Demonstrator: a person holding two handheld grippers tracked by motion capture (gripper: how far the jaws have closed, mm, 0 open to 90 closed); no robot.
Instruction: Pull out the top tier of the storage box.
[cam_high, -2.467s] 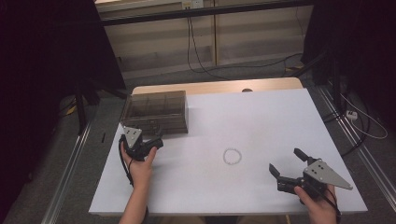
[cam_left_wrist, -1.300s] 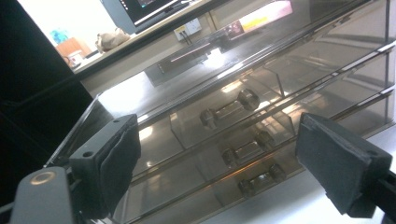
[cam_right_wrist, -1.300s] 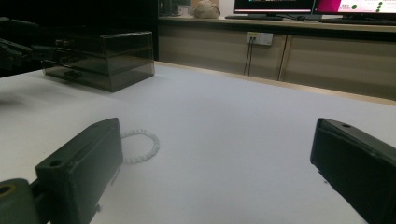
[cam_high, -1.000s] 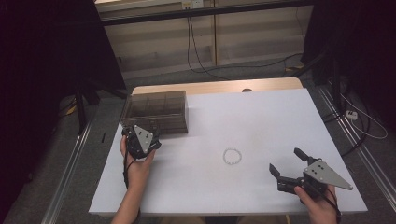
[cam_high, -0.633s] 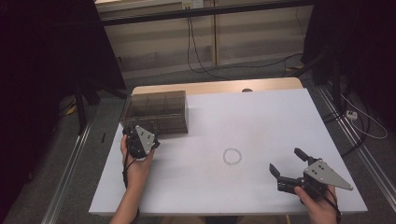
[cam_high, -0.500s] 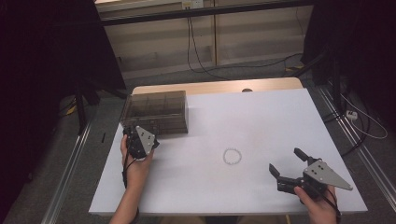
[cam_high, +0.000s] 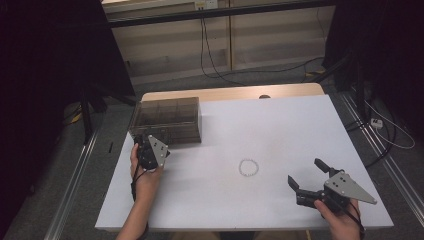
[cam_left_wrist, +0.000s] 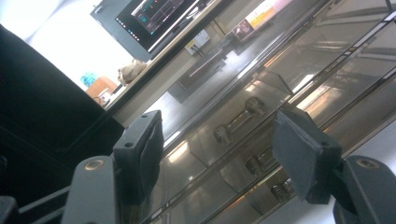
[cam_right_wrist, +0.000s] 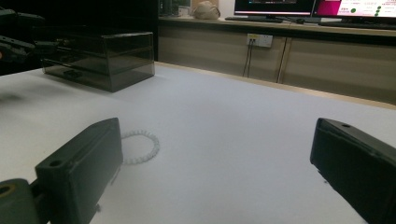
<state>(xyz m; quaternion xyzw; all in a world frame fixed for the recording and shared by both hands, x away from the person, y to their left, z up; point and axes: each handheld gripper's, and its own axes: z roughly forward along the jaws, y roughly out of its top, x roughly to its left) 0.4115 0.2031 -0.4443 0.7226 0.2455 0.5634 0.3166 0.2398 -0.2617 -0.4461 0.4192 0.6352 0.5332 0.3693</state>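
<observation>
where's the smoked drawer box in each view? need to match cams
High view: drawer box at the table's far left, just beyond the left gripper.
Left gripper view: drawer box close up, its drawer fronts and knobs behind the jaws.
Right gripper view: drawer box upper left, far off.
Shared landmark: the white table under it.

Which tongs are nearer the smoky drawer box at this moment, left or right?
Left. The left tongs sit right at the front of the drawer box, jaws apart around nothing. The right tongs wait open at the table's near right corner, beyond the bead bracelet.
</observation>
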